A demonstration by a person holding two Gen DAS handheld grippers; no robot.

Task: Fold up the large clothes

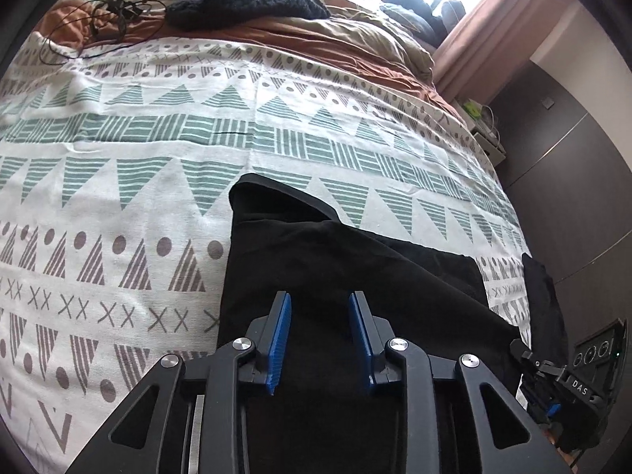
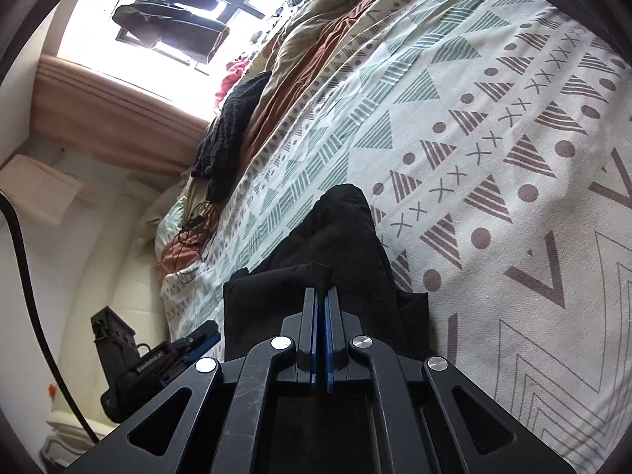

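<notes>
Bedspread [image 1: 118, 205] — left claw [image 1: 320, 308] spread above black garment [image 1: 316, 245].

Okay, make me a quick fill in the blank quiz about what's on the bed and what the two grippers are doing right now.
1. The left gripper hovers over the black garment with its jaws ____.
2. The right gripper is ____ on an edge of the black garment.
3. The bedspread is patterned with dots, crosses and striped ____.
4. Near the cable lies a dark ____ item.

Missing words: open; shut; triangles; knitted
</notes>
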